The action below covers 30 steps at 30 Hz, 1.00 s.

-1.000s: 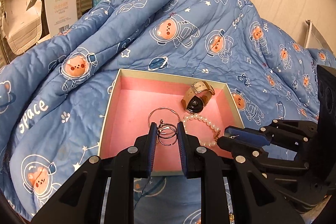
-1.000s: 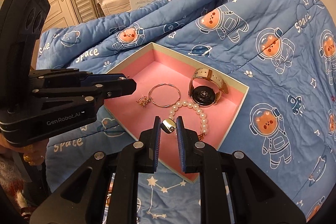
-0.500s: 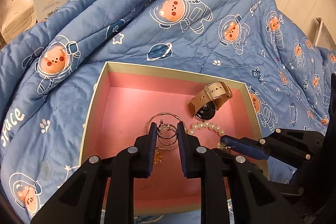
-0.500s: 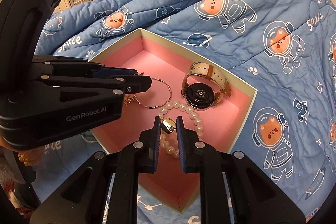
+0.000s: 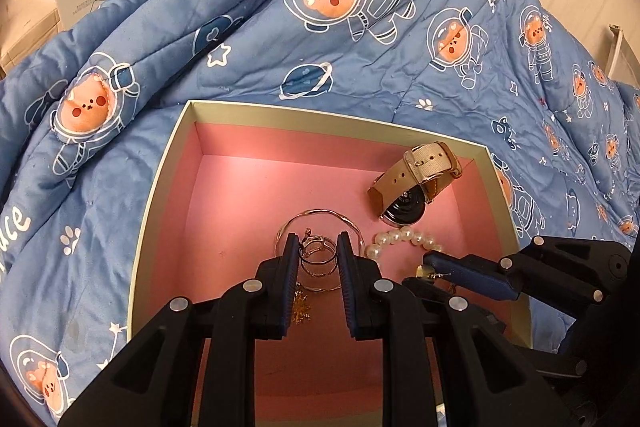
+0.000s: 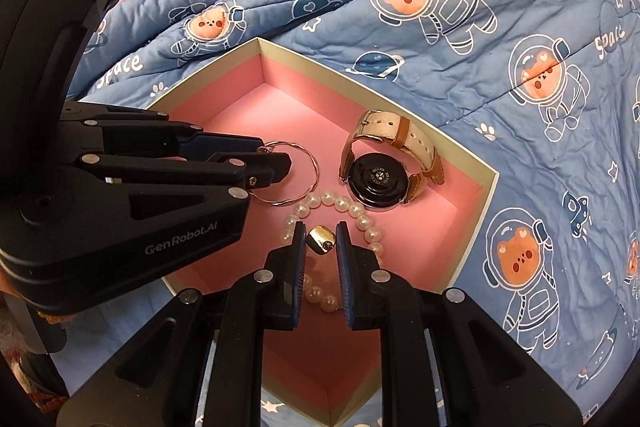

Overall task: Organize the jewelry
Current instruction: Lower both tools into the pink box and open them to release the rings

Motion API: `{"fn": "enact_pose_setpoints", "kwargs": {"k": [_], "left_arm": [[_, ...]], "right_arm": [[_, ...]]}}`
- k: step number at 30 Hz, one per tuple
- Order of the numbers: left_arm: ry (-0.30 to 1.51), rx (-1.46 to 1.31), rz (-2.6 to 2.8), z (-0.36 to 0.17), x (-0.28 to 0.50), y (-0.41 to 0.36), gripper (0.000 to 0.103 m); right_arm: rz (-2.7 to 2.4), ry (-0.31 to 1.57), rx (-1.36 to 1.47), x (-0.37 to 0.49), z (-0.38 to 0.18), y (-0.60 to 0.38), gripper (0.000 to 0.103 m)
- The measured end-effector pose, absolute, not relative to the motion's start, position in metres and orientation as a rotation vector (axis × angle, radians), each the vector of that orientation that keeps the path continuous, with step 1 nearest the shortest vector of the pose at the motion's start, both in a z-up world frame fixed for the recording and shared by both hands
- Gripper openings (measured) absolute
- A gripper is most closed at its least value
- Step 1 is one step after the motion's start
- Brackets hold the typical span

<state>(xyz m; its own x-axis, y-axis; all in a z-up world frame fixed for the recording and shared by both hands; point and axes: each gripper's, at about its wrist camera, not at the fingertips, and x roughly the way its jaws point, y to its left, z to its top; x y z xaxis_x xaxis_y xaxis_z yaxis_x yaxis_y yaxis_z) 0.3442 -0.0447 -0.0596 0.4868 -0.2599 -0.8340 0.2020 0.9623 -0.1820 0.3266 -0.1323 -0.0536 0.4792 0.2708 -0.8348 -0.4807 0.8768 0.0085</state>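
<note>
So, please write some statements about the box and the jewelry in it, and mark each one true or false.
1. The pink-lined box sits on a blue quilt printed with astronaut bears. True.
2. The watch lies outside the box on the quilt. False: it lies inside the box, near the pearl bracelet.
3. The right gripper holds a small gold piece between its fingers. True.
4. The left gripper is empty. False: thin wire rings are between its fingers.
5. The pearl bracelet hangs from the left gripper. False: it lies on the box floor.
</note>
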Motion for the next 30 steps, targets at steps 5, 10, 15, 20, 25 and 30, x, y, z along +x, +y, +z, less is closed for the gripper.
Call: {"fn": "enact_pose_setpoints", "kwargs": {"k": [5,10,15,20,25,30], "left_arm": [[1.017,-0.065,-0.283,-0.058,0.343,-0.043,0.021],[0.995,-0.081,-0.285,-0.052,0.34,-0.041,0.034],[0.963,-0.115,-0.292,-0.041,0.336,-0.038,0.049],[0.925,-0.16,-0.296,-0.028,0.328,-0.03,0.063],[0.853,-0.267,-0.244,-0.012,0.31,-0.005,0.088],[0.813,-0.363,-0.227,-0.009,0.281,0.022,0.096]], "right_arm": [[0.473,0.968,-0.247,0.328,-0.054,-0.131,0.016],[0.475,0.967,-0.248,0.328,-0.054,-0.131,0.016],[0.472,0.951,-0.238,0.326,-0.051,-0.133,0.049],[0.48,0.919,-0.233,0.318,-0.045,-0.132,0.05],[0.46,0.882,-0.212,0.306,-0.035,-0.137,0.058],[0.452,0.865,-0.125,0.287,-0.024,-0.153,0.058]]}}
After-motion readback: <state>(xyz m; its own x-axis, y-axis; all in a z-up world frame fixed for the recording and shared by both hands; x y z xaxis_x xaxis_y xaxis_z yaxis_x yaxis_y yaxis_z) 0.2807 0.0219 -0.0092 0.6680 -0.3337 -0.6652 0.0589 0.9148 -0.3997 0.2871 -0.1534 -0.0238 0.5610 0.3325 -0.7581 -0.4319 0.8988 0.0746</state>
